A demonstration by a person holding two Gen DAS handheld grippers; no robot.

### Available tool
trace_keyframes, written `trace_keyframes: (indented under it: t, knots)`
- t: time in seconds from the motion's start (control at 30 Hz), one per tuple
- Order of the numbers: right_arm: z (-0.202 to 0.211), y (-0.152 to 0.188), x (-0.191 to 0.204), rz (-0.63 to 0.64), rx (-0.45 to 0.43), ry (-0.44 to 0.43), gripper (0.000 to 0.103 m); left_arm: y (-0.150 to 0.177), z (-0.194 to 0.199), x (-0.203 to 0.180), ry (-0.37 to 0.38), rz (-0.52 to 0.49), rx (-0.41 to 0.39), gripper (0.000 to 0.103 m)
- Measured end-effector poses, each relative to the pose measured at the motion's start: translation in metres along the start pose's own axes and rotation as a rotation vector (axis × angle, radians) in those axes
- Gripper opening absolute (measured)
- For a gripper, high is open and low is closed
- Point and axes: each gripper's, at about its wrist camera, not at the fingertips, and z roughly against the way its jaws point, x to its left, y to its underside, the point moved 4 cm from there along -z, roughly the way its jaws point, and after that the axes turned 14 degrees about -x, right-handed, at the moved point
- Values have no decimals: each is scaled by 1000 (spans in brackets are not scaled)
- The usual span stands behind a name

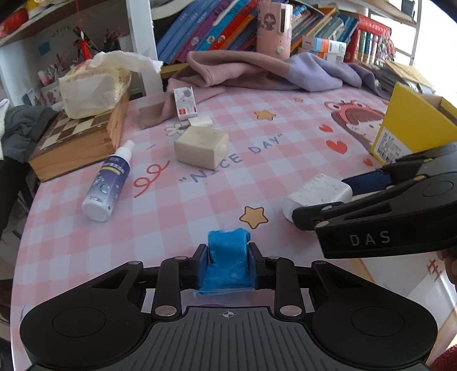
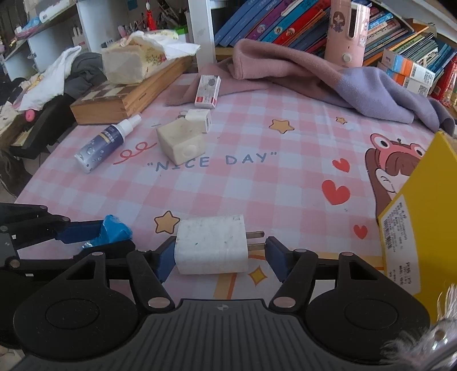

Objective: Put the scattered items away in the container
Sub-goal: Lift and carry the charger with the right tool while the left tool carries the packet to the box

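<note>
My left gripper (image 1: 228, 259) is shut on a blue roll of plastic bags (image 1: 228, 256) near the table's front edge; it also shows in the right wrist view (image 2: 114, 229). My right gripper (image 2: 220, 254) is open around a white plug charger (image 2: 211, 244) that lies on the table with its prongs toward the right finger; the left finger touches it. The charger also shows in the left wrist view (image 1: 317, 192). The yellow box (image 1: 411, 128) stands open at the right (image 2: 422, 228). A spray bottle (image 1: 107, 185), a cream block (image 1: 201, 147), a small white adapter (image 1: 201, 121) and a white card box (image 1: 185, 102) lie farther back.
A wooden chess box (image 1: 77, 139) with a tissue pack (image 1: 91, 88) sits at the left. Pink and purple cloth (image 1: 271, 71) lies along the back under shelves of books. A pink bottle (image 1: 272, 27) stands behind the cloth.
</note>
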Motion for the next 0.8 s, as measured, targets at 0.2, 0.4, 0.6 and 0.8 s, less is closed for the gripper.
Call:
trace_keyframes:
  t: [0.2, 0.4, 0.6, 0.8]
  knots:
    - [21, 0, -1, -4, -31, -10, 63, -5, 22, 0, -11, 20, -36, 26]
    - [45, 5, 3, -5, -51, -34, 63, -4, 52, 0, -22, 52, -62, 26]
    - [69, 12, 11, -3, -66, -62, 63, -2, 80, -5, -31, 76, -92, 26]
    - [101, 21, 23, 4, -90, -100, 63, 3, 112, -15, -26, 87, -122, 26]
